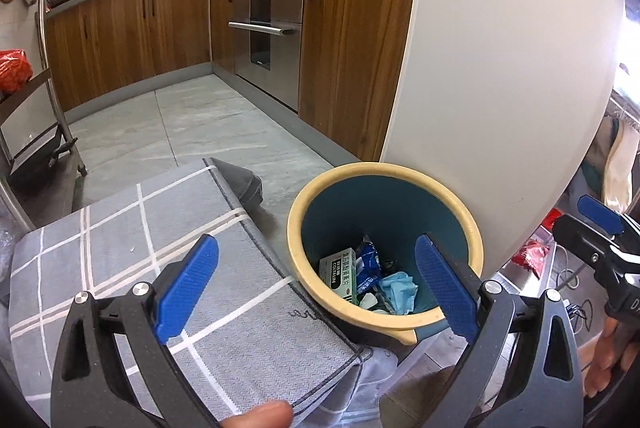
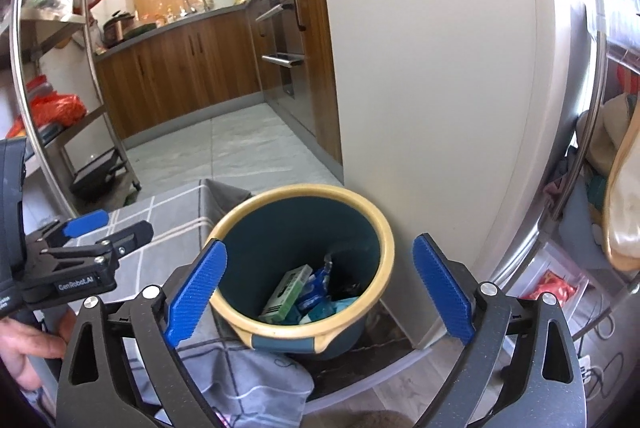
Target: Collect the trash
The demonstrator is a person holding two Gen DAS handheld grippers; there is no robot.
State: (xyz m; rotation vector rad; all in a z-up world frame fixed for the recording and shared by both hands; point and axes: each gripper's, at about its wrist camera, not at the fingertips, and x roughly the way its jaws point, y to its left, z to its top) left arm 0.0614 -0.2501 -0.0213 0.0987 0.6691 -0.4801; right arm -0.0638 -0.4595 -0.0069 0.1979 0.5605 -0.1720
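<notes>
A dark teal trash bin with a cream rim [image 1: 296, 240] stands on the floor beside a grey checked cloth [image 1: 120, 228]; it also shows in the right wrist view [image 2: 384, 228]. Inside lie a green-and-white box [image 1: 339, 274], a blue wrapper [image 1: 368, 260] and a light blue crumpled tissue [image 1: 400, 290]; the box [image 2: 290, 288] shows in the right wrist view too. My left gripper [image 1: 316, 288] is open and empty, above the bin's left rim. My right gripper [image 2: 320, 292] is open and empty, straddling the bin from above.
A white cabinet side [image 1: 500, 68] stands right behind the bin. Wooden kitchen cabinets and a steel oven [image 1: 272, 24] line the far side of a grey tiled floor [image 1: 192, 124]. A metal rack [image 2: 60, 108] with red bags stands at the left.
</notes>
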